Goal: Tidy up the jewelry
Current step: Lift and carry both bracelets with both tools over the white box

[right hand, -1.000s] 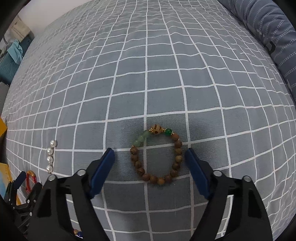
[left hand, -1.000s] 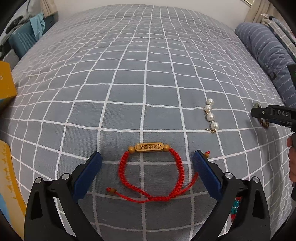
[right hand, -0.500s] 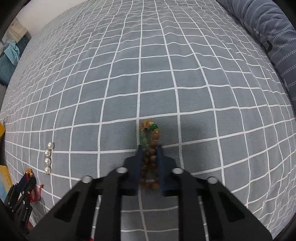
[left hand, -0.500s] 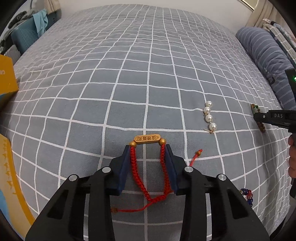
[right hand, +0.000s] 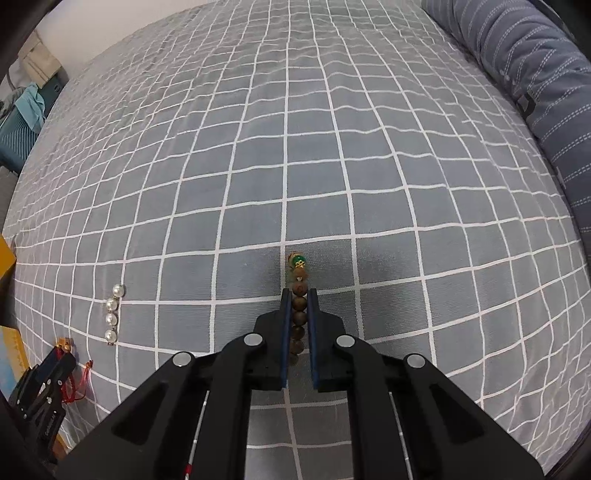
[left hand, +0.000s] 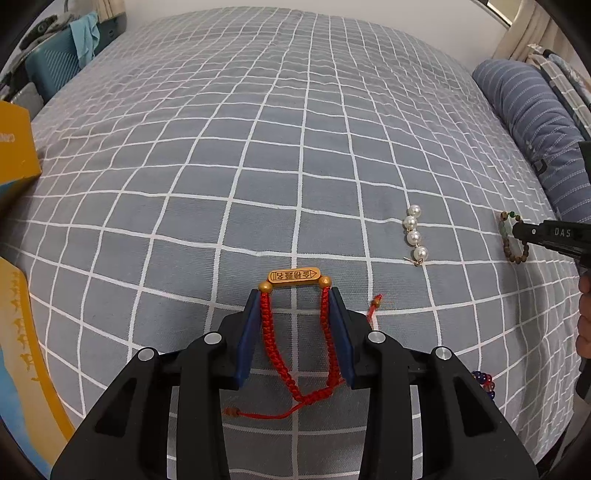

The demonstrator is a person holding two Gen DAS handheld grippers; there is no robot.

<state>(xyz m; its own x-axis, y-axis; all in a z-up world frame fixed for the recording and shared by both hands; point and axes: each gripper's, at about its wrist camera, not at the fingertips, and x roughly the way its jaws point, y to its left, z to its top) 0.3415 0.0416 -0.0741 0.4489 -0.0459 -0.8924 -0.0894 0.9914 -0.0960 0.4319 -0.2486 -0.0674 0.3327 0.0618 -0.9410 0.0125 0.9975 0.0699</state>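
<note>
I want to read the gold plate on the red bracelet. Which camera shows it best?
The left wrist view: the red bracelet sits centred between the left gripper, its engraved plate facing the lens. The right wrist view shows only a small glimpse of it at the lower left edge, mostly hidden by that gripper.

You are in a home bedroom: a bed (left hand: 295, 147) under grey checked sheet, striped pillow (left hand: 535, 122), curtain (left hand: 524, 33).

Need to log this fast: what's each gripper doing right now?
Left gripper: shut on the red bracelet.
Right gripper: shut on the bead bracelet.
</note>
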